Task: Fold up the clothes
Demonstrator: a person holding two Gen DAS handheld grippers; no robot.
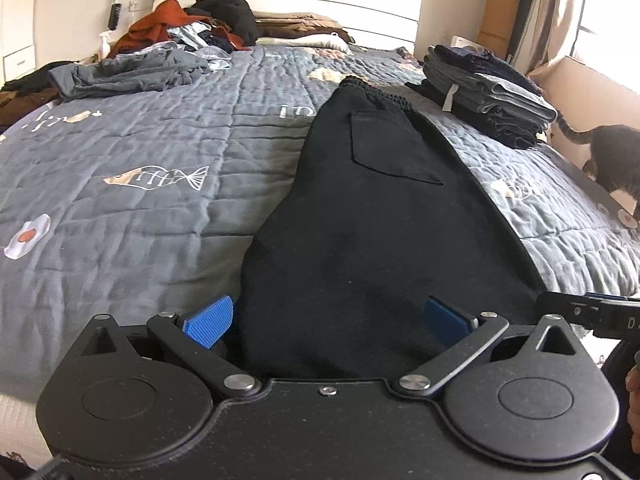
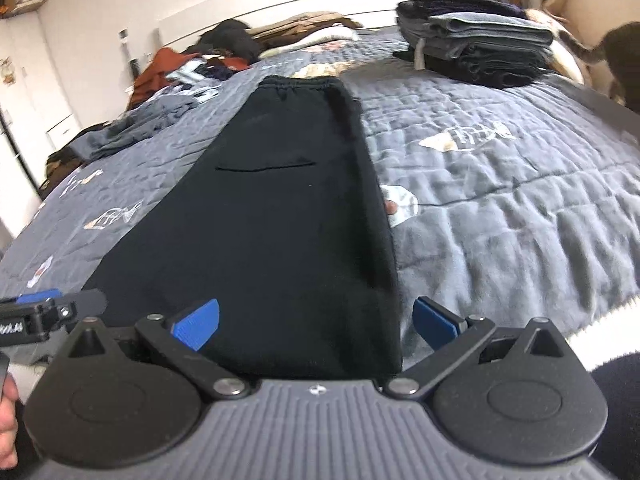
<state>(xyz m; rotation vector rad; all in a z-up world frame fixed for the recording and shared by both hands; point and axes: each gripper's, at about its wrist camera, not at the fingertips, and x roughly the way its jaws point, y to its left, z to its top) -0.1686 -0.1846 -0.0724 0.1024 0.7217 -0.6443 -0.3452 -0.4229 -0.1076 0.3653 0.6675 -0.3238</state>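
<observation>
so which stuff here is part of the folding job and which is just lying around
Job:
black pants laid flat
folded stack
unfolded pile
left gripper, open
right gripper, open

Lying about:
cat
quilt
brush on wall

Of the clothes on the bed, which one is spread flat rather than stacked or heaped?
The black sweatpants, laid lengthwise mid-bed; the folded stack and crumpled pile sit further back.

Black trousers (image 2: 272,208) lie flat along the bed (image 2: 500,208), waistband toward the headboard. The right gripper (image 2: 316,326) hovers wide apart over their near end, near the bed's foot edge.
</observation>
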